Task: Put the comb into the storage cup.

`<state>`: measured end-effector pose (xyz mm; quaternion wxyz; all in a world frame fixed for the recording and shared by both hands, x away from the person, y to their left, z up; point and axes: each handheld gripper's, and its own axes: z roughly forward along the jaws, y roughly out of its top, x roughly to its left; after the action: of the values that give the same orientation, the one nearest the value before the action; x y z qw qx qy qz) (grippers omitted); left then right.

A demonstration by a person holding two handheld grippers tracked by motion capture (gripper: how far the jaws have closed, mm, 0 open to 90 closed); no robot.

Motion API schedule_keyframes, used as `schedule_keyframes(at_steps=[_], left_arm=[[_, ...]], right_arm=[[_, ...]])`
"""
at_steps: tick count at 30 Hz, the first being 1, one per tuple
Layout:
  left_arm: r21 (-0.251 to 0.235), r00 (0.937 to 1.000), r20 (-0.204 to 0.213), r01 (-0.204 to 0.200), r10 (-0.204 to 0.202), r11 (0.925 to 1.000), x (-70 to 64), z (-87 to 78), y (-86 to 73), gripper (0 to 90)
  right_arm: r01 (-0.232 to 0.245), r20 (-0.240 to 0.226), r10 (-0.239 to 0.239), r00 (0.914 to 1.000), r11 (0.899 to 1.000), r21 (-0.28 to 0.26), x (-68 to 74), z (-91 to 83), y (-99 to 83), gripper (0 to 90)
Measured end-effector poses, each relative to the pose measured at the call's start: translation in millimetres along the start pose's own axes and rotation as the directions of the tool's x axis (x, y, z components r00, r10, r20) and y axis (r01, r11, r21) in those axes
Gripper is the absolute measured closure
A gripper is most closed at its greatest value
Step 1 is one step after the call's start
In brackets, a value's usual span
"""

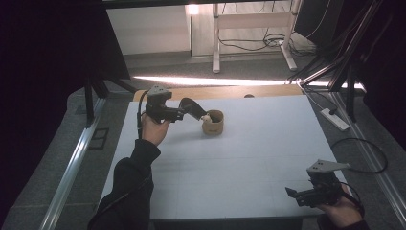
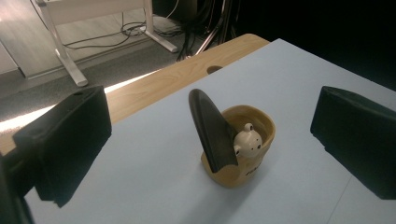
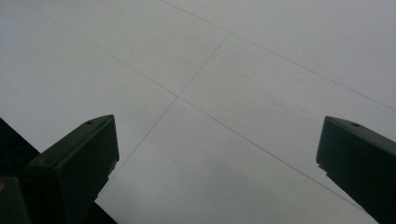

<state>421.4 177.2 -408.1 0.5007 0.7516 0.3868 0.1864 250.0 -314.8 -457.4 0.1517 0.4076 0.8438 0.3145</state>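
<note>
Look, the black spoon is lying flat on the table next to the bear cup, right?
Not quite. The left gripper view shows the black spoon standing tilted inside the bear cup, leaning on its rim, not flat on the table.

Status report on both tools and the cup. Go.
Left tool open, hanging beside the tan cup, holding nothing. Black flat piece leans in the cup, next to a small bear figure. Right tool open, low at near right. Nothing in the way.

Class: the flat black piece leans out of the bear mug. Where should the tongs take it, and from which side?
Grip the black piece by its free rounded top, coming from above with the left tongs. One jaw on each flat face; the mug and bear hem in its lower end.
</note>
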Motion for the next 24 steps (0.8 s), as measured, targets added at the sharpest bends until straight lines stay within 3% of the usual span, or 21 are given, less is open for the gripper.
schedule_keyframes(at_steps=[7, 24], left_arm=[[-0.024, 0.9998, 0.021, 0.006, -0.005, 0.9997, 0.5, -3.9, -4.3, 0.0], [-0.028, 0.9997, 0.013, 0.023, -0.023, 0.9993, 0.7, -10.5, -19.0, 0.0]], right_arm=[[0.002, 0.000, -0.002, 1.0000, 1.000, 0.002, 0.1, 0.1, 0.1, 0.0], [0.004, 0.001, -0.004, 1.0000, 1.000, 0.004, 0.3, 0.3, 0.1, 0.0]])
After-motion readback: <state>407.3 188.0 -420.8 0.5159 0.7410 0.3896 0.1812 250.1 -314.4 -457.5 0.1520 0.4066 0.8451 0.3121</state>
